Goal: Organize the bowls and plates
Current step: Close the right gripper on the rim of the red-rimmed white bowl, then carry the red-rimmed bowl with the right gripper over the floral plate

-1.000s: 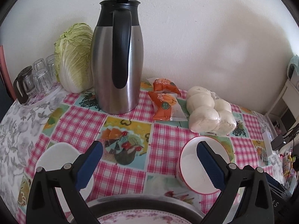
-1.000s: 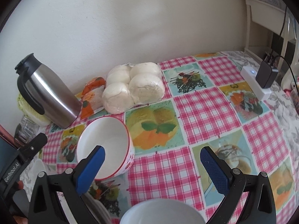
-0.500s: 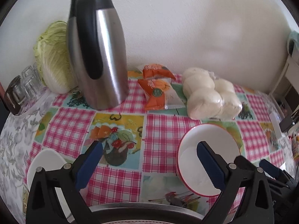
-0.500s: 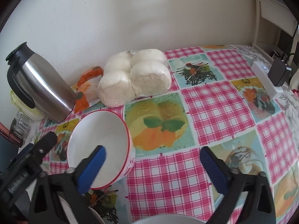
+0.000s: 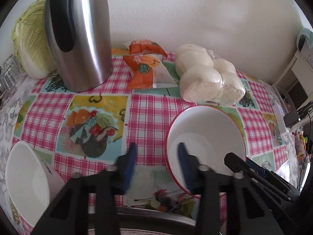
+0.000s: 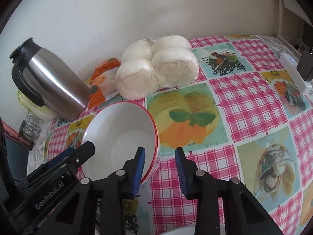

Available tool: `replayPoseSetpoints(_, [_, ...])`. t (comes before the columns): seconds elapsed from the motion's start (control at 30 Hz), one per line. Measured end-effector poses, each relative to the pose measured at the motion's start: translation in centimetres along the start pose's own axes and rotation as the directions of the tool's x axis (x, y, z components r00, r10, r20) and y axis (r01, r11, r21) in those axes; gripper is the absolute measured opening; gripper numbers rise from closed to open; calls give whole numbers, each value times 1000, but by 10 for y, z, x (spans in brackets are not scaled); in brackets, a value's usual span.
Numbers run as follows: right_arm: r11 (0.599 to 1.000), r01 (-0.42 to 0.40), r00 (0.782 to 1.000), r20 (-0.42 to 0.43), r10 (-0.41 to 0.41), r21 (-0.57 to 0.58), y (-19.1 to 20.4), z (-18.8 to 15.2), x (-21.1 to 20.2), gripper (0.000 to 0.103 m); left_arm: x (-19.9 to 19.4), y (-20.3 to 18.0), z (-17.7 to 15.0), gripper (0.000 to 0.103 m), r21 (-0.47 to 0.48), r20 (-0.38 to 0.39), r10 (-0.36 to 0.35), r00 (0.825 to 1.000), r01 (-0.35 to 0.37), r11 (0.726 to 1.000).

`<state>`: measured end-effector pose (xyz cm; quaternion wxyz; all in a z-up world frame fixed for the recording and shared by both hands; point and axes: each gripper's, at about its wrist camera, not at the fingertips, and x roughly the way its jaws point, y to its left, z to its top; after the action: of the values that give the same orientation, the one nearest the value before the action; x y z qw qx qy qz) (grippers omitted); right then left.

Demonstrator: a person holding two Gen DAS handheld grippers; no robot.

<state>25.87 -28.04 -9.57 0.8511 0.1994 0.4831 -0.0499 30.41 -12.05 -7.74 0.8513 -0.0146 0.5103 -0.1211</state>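
Note:
A white bowl with a red rim (image 5: 205,135) (image 6: 121,135) stands on the checked tablecloth. My left gripper (image 5: 156,156) straddles its left rim, one fingertip inside and one outside. Its jaws are closing, and a gap shows beside the wall. My right gripper (image 6: 160,162) straddles the opposite rim the same way, jaws also closing, pads not pressing. Each gripper shows in the other's view, the right gripper (image 5: 254,172) and the left gripper (image 6: 58,168). A plain white bowl (image 5: 25,176) sits at the near left. A dark-rimmed dish (image 5: 156,218) lies at the bottom edge.
By the wall stand a steel thermos jug (image 5: 78,39) (image 6: 50,84), a cabbage (image 5: 29,39), glasses (image 6: 29,129), orange snack packets (image 5: 144,68) and a bag of white buns (image 5: 207,78) (image 6: 156,70). A power strip with a charger (image 6: 295,72) lies at the right. Another white rim (image 6: 176,231) shows at the bottom.
Both grippers have come down and forward onto the red-rimmed bowl, and their jaws have narrowed from wide apart to a small gap over opposite sides of its rim.

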Motion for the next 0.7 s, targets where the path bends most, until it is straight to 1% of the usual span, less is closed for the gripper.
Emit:
replayPoseSetpoints(0.03, [1000, -6, 1000, -2, 6, -1, 1, 0, 1, 29, 1, -1, 0, 30, 7, -5, 0, 1000, 0, 1000])
replayPoseSetpoints(0.1, [1000, -24, 1000, -13, 24, -10, 5, -2, 3, 23, 6, -5, -2, 25, 18, -21, -13, 1000, 13, 1000])
replayPoseSetpoints(0.17, [1000, -21, 1000, -16, 20, -20, 8, -4, 4, 23, 10, -9, -5, 19, 34, -33, -18, 999, 19, 999])
replayPoseSetpoints(0.2, [1000, -17, 1000, -13, 17, -25, 9, -4, 4, 23, 11, -10, -5, 14, 34, -35, -27, 999, 28, 999])
replayPoseSetpoints(0.3, [999, -27, 1000, -7, 27, -19, 7, -4, 3, 21, 10, -14, -6, 14, 42, -25, -29, 999, 30, 999])
replayPoseSetpoints(0.5, [1000, -14, 1000, 3, 14, -18, 6, -3, 0, 19, 3, -18, -4, 14, 39, 2, -40, 999, 40, 998])
replayPoseSetpoints(0.7, [1000, -16, 999, 33, 17, -15, 6, 1, -17, 19, -16, -24, -2, 14, 39, 27, -51, 998, 50, 998])
